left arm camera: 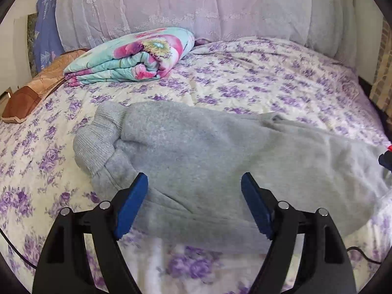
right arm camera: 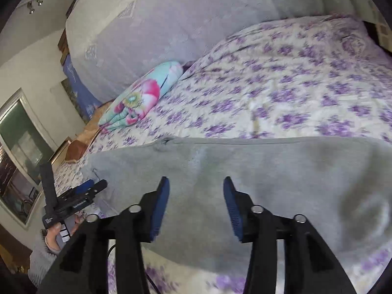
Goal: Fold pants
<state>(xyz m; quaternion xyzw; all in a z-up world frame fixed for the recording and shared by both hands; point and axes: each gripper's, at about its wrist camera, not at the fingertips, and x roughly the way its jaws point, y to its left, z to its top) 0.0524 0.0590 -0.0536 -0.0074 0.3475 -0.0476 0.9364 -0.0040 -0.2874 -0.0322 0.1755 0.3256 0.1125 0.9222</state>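
Observation:
Grey sweatpants [left arm camera: 208, 152] lie across the flowered bed sheet [left arm camera: 269, 80], folded lengthwise, with the ribbed cuffs [left arm camera: 98, 142] bunched at the left end. My left gripper [left arm camera: 194, 178] hovers open over the near edge of the legs, with nothing pinched between its blue pads. In the right wrist view the wider part of the pants [right arm camera: 245, 171] fills the foreground, and my right gripper [right arm camera: 196, 181] is open just above the cloth, gripping nothing. The left gripper [right arm camera: 83, 191] shows at the left edge there, held by a person's hand [right arm camera: 55, 237].
A folded floral blanket [left arm camera: 132, 58] sits at the back left of the bed, beside a brown cushion [left arm camera: 31, 90]. A tall lilac-covered headboard [left arm camera: 196, 7] closes the far side. A black cable [left arm camera: 362, 257] trails at the near right. A window [right arm camera: 22, 134] is on the left wall.

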